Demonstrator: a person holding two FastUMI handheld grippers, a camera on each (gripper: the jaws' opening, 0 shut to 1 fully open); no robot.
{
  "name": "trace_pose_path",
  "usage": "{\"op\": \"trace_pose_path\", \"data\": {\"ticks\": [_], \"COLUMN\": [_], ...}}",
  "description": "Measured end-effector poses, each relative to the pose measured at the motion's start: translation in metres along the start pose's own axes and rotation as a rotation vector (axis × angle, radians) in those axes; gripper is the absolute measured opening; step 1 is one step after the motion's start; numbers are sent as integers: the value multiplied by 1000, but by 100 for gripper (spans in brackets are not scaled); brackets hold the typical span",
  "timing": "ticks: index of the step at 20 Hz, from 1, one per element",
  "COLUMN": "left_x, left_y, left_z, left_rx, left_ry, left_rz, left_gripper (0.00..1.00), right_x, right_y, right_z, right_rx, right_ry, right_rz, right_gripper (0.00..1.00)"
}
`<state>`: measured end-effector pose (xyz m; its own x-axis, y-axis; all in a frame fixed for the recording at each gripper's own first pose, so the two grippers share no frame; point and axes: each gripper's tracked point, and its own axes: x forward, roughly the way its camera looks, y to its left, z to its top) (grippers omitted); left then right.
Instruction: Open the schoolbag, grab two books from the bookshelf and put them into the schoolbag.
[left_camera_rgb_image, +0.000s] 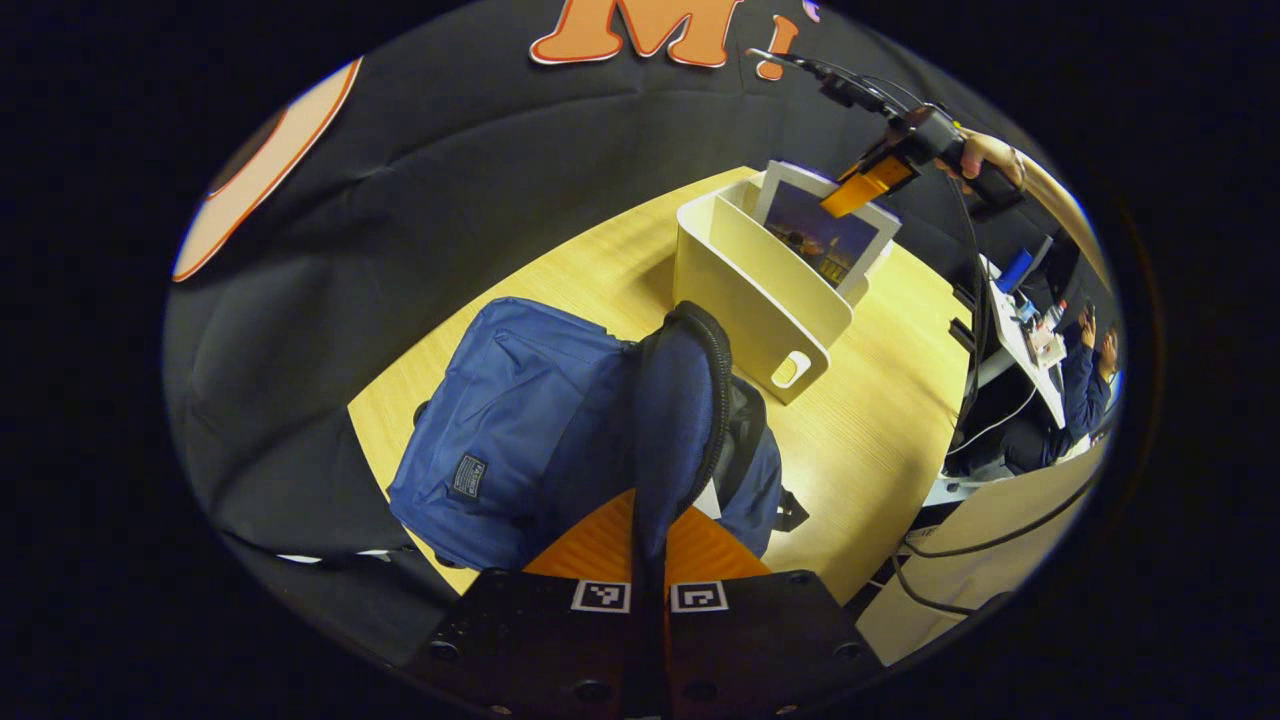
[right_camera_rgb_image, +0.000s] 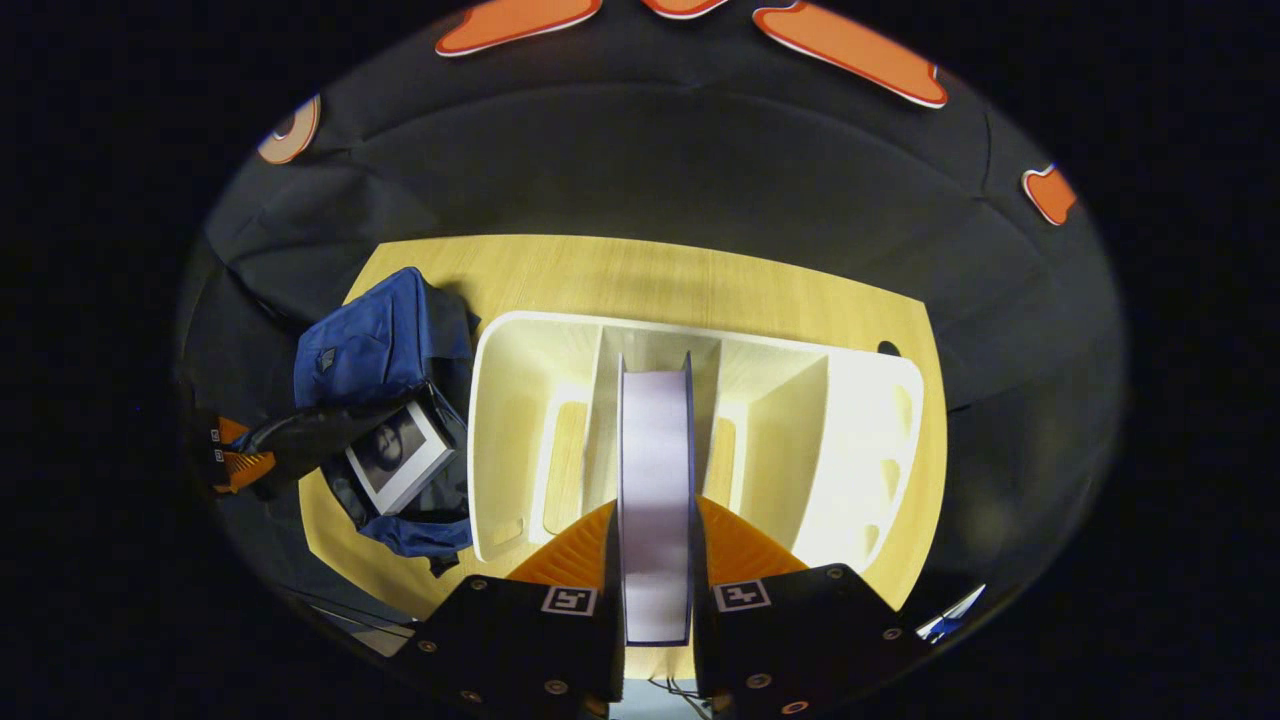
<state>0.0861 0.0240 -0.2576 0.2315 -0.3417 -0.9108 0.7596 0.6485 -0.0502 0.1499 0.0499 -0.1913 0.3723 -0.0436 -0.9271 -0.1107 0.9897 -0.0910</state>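
Second book (right_camera_rgb_image: 655, 470) leaving cream plastic bookshelf (right_camera_rgb_image: 870, 440), likely.
Right gripper (right_camera_rgb_image: 655, 560) fingers clamp it; left gripper (left_camera_rgb_image: 650, 560) fingers pinch blue fabric schoolbag (left_camera_rgb_image: 520, 430) flap open. Next: carry it across the worktop (left_camera_rgb_image: 880, 420) into the bag.

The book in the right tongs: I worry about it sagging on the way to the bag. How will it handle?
The book looks thick, with flat straight covers, so probably stiff, not floppy. The right tongs pinch both covers near one edge, so it may swing. Its cover looks glossy, so possibly slippery.
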Motion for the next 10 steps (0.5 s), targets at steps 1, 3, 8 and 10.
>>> {"op": "trace_pose_path", "data": {"ticks": [1, 3, 8, 10], "left_x": [0, -2, -6, -5], "left_y": [0, 2, 0, 0], "left_z": [1, 3, 1, 0], "left_rx": [2, 14, 55, 64], "left_ry": [-1, -7, -11, -18], "left_rz": [2, 12, 28, 27], "left_gripper": [1, 0, 1, 1], "right_x": [-13, -32, -113, -143], "right_y": [-2, -11, -24, -26], "right_z": [-1, 1, 6, 2], "right_rx": [15, 52, 202, 264], "right_ry": [-13, -63, -274, -365], "right_rz": [8, 14, 66, 97], "right_gripper": [28, 28, 28, 27]}}
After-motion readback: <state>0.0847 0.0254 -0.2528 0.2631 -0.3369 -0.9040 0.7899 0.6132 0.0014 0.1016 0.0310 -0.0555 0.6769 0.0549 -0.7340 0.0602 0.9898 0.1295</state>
